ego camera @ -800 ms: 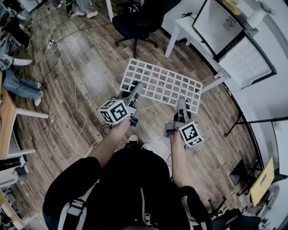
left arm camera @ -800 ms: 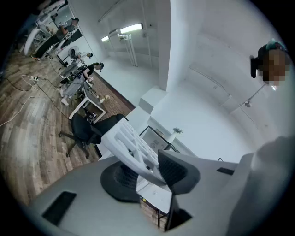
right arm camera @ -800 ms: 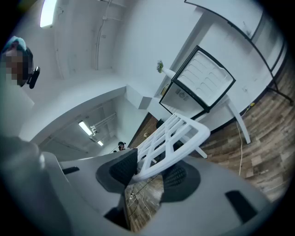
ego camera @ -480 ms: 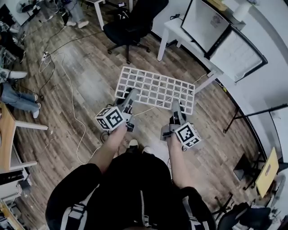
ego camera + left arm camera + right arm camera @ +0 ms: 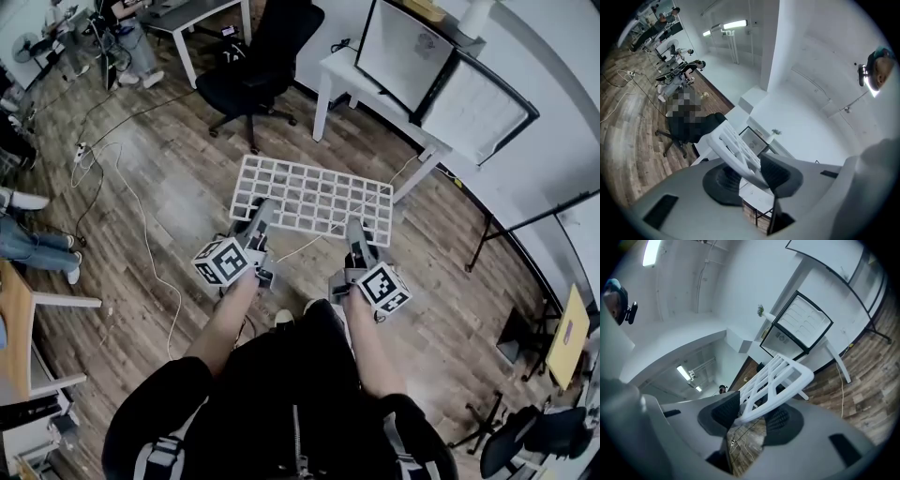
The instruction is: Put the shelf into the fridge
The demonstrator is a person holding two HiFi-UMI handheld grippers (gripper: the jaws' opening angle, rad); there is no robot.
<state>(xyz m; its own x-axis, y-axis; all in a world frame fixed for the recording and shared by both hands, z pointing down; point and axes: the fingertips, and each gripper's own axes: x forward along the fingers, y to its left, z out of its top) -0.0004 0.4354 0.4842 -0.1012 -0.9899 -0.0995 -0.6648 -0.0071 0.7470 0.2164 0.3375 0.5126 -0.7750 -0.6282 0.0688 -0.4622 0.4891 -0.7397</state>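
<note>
A white grid shelf [image 5: 314,195] hangs level above the wood floor, held by its near edge. My left gripper [image 5: 260,216] is shut on the near-left edge and my right gripper [image 5: 354,231] on the near-right edge. In the left gripper view the shelf [image 5: 733,147] runs away between the dark pads [image 5: 780,174]. The right gripper view shows the shelf's corner [image 5: 780,378] clamped the same way. The small fridge [image 5: 472,108] [image 5: 800,323] stands open on a white table [image 5: 342,67] ahead.
A black office chair [image 5: 253,70] stands just beyond the shelf's left end. Cables [image 5: 141,220] trail over the floor at left. A black stand [image 5: 511,225] rises at right. Desks and people's legs [image 5: 28,239] line the left edge.
The shelf and both grippers have come nearer to the table and fridge, and the chair has drawn closer. Both grips on the shelf are unchanged.
</note>
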